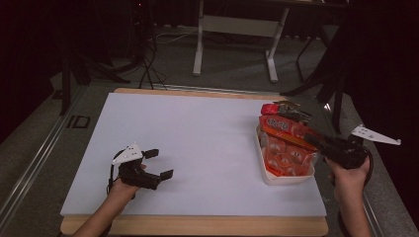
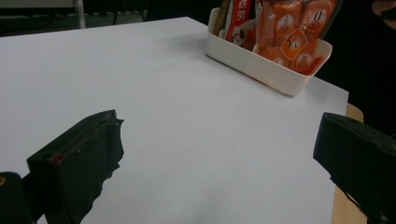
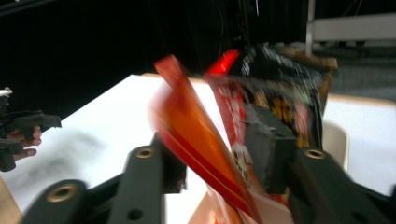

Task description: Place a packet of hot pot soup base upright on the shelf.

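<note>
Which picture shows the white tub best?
The left gripper view: the tub shows its whole side and rim, snack packets standing inside. The high view has it smaller, half covered by packets. The right gripper view catches just a blurry bit of rim.

High view looks forward and down over the white rectangular tabletop; left gripper view skims it low toward the cream plastic bin of orange snack packets, which right gripper view shows close-up.
</note>
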A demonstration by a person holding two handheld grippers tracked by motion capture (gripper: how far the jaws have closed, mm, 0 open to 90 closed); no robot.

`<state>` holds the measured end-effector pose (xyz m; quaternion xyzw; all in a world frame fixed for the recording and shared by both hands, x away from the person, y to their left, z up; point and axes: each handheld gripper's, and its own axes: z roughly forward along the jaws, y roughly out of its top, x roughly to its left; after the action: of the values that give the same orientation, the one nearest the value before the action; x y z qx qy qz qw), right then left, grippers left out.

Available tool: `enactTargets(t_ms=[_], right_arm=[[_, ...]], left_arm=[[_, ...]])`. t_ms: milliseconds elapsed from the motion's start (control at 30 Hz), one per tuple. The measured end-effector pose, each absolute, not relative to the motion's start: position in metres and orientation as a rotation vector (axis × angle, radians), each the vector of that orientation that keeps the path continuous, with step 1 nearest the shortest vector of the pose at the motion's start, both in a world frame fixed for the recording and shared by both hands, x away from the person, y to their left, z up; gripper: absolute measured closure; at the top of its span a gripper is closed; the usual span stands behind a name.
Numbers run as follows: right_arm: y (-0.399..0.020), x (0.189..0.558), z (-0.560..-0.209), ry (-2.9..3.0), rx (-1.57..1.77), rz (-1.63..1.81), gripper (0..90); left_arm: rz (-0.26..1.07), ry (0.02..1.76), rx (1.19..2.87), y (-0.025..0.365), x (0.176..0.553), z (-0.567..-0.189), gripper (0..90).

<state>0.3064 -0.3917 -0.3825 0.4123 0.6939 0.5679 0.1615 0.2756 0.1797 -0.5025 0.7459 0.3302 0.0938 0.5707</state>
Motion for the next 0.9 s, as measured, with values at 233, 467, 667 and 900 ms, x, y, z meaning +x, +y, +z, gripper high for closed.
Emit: enactTargets(t_ms=[233, 467, 667, 900], right_arm=[[-0.371, 0.294, -0.352, 1.95, 1.056, 1.601, 40.3], [-0.349, 0.284, -0.331, 1.933, 0.951, 1.639, 27.7], [-0.328, 0.282, -0.324, 1.953, 0.895, 1.671, 19.7], [-0.303, 0.285, -0.34, 2.049, 0.846, 1.718, 13.7]], left_arm=[[0.222, 0.779, 1.74, 0.181, 0.275, -0.502, 0.9], [0.225, 0.778, 1.743, 0.181, 0.275, -0.502, 0.9], [0.224, 0.779, 1.743, 0.181, 0.274, -0.502, 0.9], [0.227, 0.772, 1.741, 0.181, 0.274, -0.501, 0.9]])
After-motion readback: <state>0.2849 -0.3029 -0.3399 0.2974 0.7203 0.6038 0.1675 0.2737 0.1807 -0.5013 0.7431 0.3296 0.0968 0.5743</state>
